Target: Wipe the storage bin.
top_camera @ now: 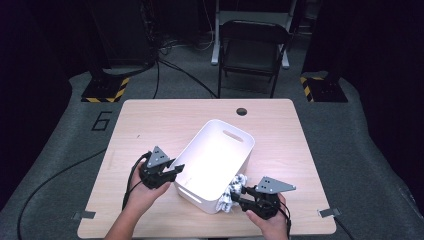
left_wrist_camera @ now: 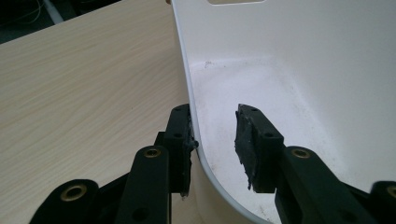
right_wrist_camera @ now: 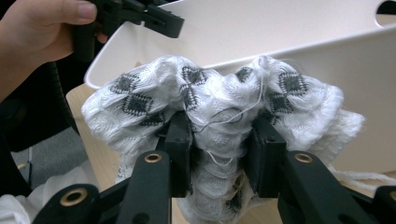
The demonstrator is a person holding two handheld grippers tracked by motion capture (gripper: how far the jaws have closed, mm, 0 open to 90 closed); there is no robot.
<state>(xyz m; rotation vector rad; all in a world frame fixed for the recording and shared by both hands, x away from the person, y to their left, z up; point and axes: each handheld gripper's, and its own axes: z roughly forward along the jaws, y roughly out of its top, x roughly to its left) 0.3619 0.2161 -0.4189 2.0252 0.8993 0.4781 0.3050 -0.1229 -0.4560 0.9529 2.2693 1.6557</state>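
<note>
The right gripper's (right_wrist_camera: 219, 154) jaws are pressing in on a bunched white cloth (right_wrist_camera: 219, 100) with dark diamond marks, the fabric bulging out above and to both sides of the pads, loose threads trailing across the fold. In the high view this right gripper (top_camera: 239, 196) is holding the cloth (top_camera: 232, 192) against the outside of the white bin (top_camera: 239, 150), at its near right corner, low by the table (top_camera: 150, 120) edge. The left gripper's (left_wrist_camera: 212, 144) jaws are standing partly apart astride the bin's (left_wrist_camera: 299, 60) rim: the outer pad is lying against the outside of the wall, while the inner pad is hanging inside the bin, apart from the wall, so nothing is being clamped. In the high view the left gripper (top_camera: 176, 170) is sitting at the bin's left wall, with the person's hand (top_camera: 142, 192) behind it and its cable looping back toward the table edge. The bin is lying slantwise in the middle of the wooden table, its handle slot toward the far side. Beyond the table a dark folding chair (top_camera: 252, 50) is standing on the grey floor.
</note>
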